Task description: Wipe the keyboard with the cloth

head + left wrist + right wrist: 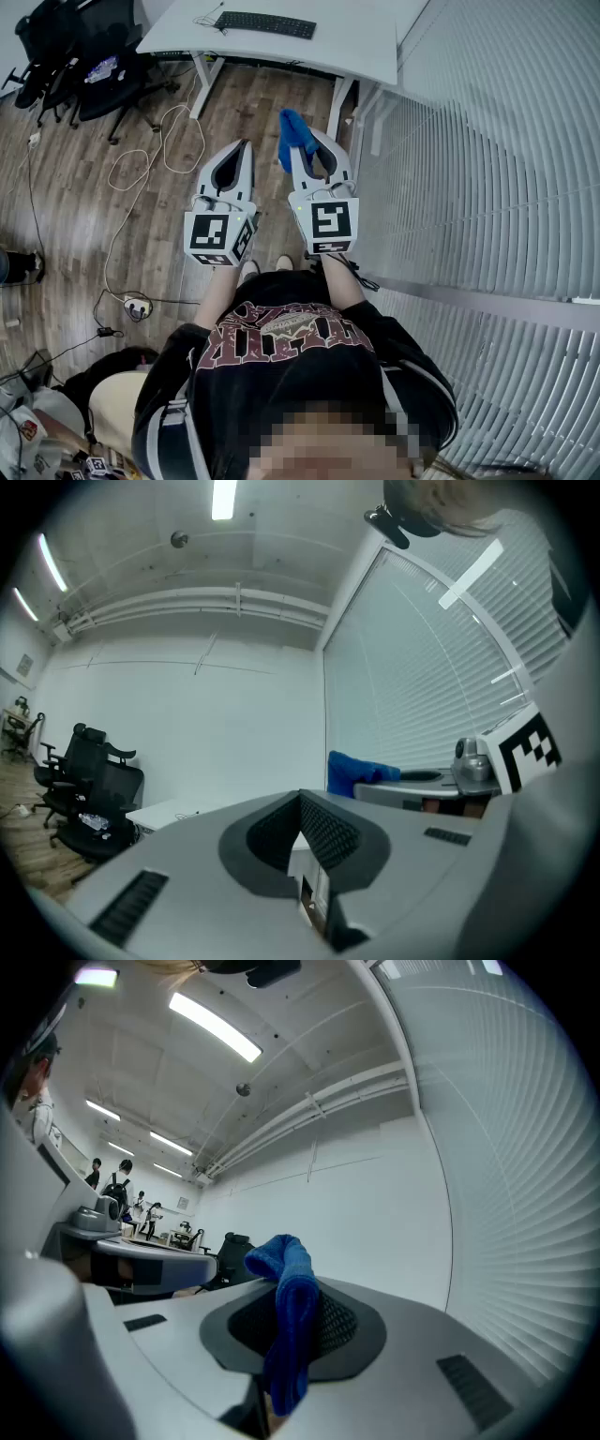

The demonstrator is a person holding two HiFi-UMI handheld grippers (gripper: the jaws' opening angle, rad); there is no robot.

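The right gripper (pixel 302 142) pinches the blue cloth (pixel 292 129) in its fingers; the left gripper (pixel 244 148) has its fingers pressed together, empty. The keyboard (pixel 265 23) lies well ahead, back from the desk's (pixel 361 42) near edge. Unsteadied, it may skid under wiping, or the bunched cloth may pull free.

We see the cloth (pixel 286 1316) only in part. Its lower end drops between the closed jaws of the right gripper (pixel 302 1290) and is cut off at the bottom edge. Well ahead of both claws, the keyboard (pixel 265 23) is too small for us to tell its keys. The top edge crops its desk (pixel 356 47). Ahead and left of the left gripper (pixel 244 145), an office chair (pixel 103 66) is cropped too. Far left of the right claw, we cannot make out the distant people (pixel 117 1185).
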